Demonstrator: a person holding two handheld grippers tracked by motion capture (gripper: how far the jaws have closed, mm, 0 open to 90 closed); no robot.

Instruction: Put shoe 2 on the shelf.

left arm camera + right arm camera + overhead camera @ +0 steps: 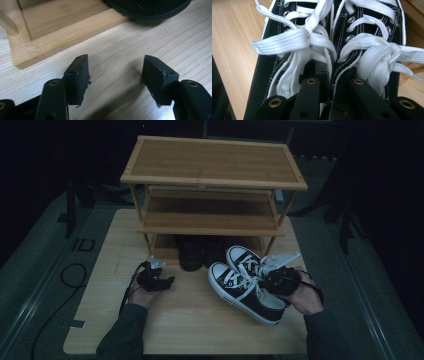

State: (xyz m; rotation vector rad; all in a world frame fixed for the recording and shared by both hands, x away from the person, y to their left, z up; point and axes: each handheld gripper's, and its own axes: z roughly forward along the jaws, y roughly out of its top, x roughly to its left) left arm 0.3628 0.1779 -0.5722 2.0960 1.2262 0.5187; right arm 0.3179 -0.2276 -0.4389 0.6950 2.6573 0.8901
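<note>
A pair of black canvas sneakers (243,287) with white laces and white toe caps lies side by side on the table right of centre, toes pointing to the far left. My right gripper (274,279) comes in over their heel ends. In the right gripper view my right gripper (332,72) is shut on the sneakers' (287,57) two inner walls, pinching them together, one jaw inside each shoe. My left gripper (167,281) rests low over the table at the left; in the left gripper view my left gripper (116,77) stands open with bare wood between the pads.
A three-tier wooden shoe rack (212,180) stands at the back of the light wooden table (185,325). A dark pair of shoes (200,252) sits on its bottom shelf, its sole (150,12) just beyond my left gripper. A black cable (70,275) lies on the floor at left.
</note>
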